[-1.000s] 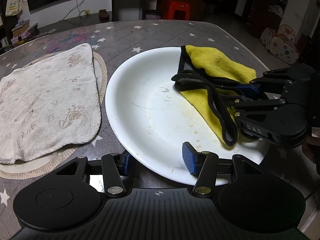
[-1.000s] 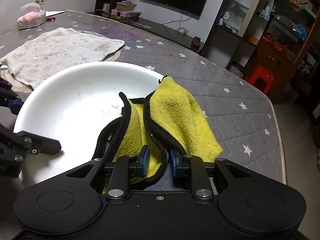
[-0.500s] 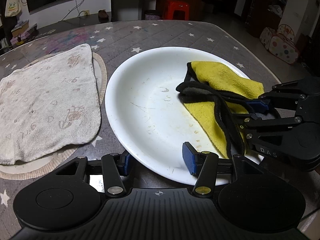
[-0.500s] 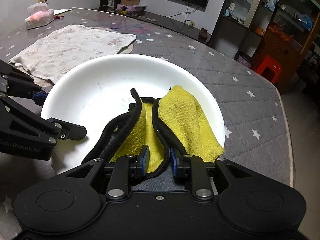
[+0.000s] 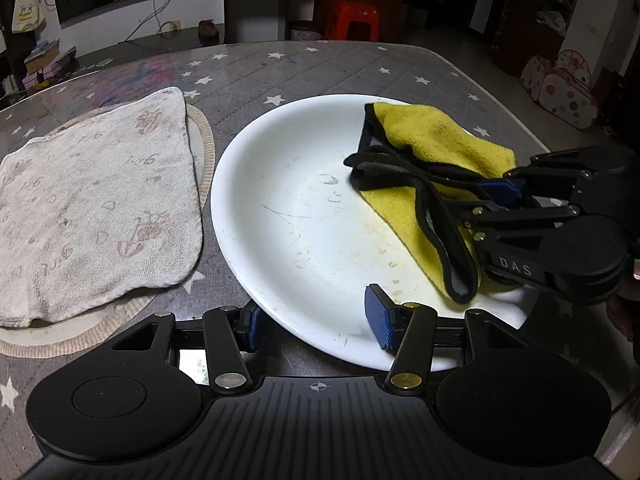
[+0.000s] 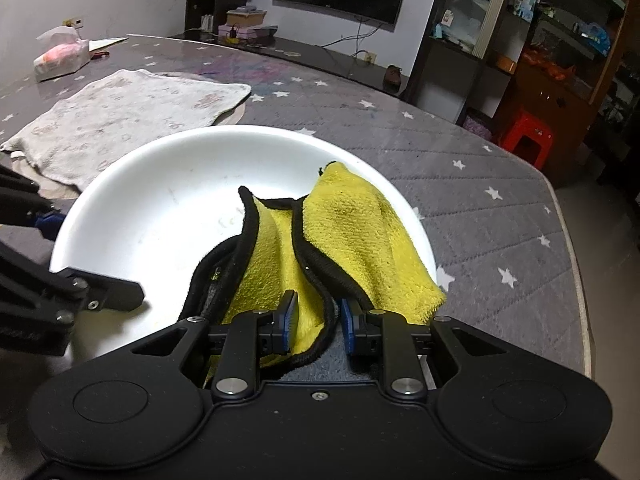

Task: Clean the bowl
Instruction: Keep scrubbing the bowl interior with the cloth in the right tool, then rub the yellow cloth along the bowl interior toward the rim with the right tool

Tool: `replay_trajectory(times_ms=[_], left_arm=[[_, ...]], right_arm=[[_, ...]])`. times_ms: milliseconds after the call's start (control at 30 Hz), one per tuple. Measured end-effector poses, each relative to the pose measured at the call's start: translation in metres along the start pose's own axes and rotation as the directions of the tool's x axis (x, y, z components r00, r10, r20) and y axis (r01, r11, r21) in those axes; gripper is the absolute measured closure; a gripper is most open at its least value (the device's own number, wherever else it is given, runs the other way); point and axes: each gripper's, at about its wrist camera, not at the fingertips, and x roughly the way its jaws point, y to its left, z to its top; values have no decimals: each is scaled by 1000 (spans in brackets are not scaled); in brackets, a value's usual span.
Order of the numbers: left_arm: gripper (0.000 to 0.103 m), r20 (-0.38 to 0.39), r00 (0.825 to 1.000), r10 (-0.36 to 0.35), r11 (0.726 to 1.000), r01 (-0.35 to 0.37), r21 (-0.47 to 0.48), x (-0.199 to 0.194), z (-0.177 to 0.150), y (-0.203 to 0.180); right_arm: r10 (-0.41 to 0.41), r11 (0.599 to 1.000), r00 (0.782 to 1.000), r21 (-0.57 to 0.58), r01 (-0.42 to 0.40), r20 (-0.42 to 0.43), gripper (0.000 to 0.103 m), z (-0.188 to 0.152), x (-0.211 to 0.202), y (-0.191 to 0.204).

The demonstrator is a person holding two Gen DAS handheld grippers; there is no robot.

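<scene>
Smears on the bowl (image 5: 280,184) lie left of the cloth (image 6: 352,232) pinched in the right claw (image 6: 316,322); the left claw (image 5: 316,320), wide, straddles the near rim.

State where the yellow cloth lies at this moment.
In the left wrist view the yellow cloth lies on the right side of the white bowl, clamped by the right gripper, opposite the grey towel.
</scene>
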Motion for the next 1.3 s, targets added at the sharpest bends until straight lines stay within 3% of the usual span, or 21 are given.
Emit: replay_trajectory(times_ms=[733, 1300], left_arm=[[47, 10, 1000, 25, 1000, -25, -13, 1, -1, -3], [48, -14, 993, 117, 982, -118, -145, 2, 3, -13]], right_arm=[[-16, 1000, 999, -15, 17, 38, 78, 22, 27, -4], [-19, 1000, 999, 0, 19, 30, 78, 11, 15, -11]])
